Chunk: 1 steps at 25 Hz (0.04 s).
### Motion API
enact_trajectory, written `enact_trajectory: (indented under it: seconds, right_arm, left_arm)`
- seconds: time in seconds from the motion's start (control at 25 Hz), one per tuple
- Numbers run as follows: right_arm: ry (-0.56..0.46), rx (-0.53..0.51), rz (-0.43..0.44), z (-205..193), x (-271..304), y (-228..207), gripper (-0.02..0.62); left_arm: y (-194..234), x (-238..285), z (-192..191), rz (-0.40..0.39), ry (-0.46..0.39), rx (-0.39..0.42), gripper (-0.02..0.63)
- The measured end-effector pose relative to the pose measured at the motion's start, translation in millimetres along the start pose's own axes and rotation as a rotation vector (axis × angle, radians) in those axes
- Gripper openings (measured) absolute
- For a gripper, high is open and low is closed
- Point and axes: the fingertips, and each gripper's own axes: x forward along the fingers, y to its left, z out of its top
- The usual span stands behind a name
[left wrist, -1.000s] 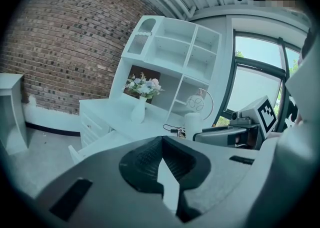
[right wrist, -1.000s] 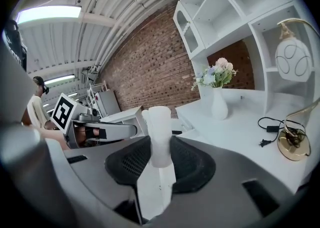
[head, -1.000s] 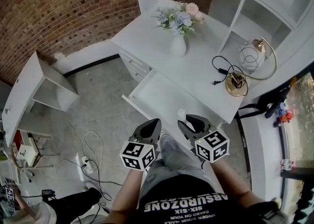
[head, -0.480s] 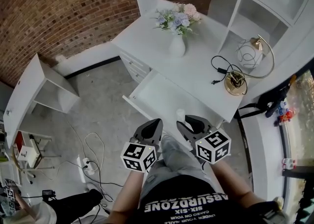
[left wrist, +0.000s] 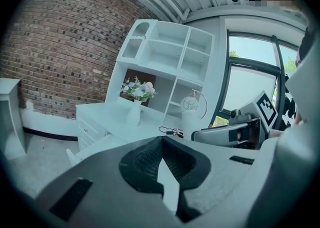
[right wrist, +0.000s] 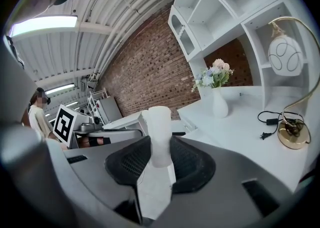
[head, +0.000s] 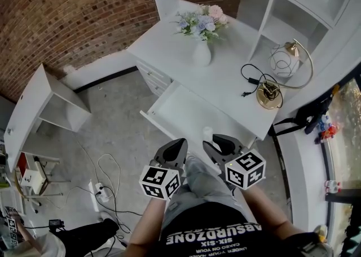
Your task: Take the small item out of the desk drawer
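Looks basically done to me: the right claw (right wrist: 158,158) is clamped partway shut on the small white item (right wrist: 160,131), which seems lifted clear above the open drawer (head: 183,114), the left claw (left wrist: 162,142) is pinched shut and empty, so only setting it down somewhere is left.

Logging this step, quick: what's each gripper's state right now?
Left gripper: closed, nothing between its fingers.
Right gripper: closed on the small white container, held upright.
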Motion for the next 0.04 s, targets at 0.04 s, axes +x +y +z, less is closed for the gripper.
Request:
enact_trajectory:
  seconds: [0.04]
  right_arm:
    - [0.000, 0.002, 0.001, -0.5, -0.8, 0.3, 0.121]
  left_arm:
    - [-1.4, -0.2, -0.2, -0.001, 0.000, 0.001, 0.005]
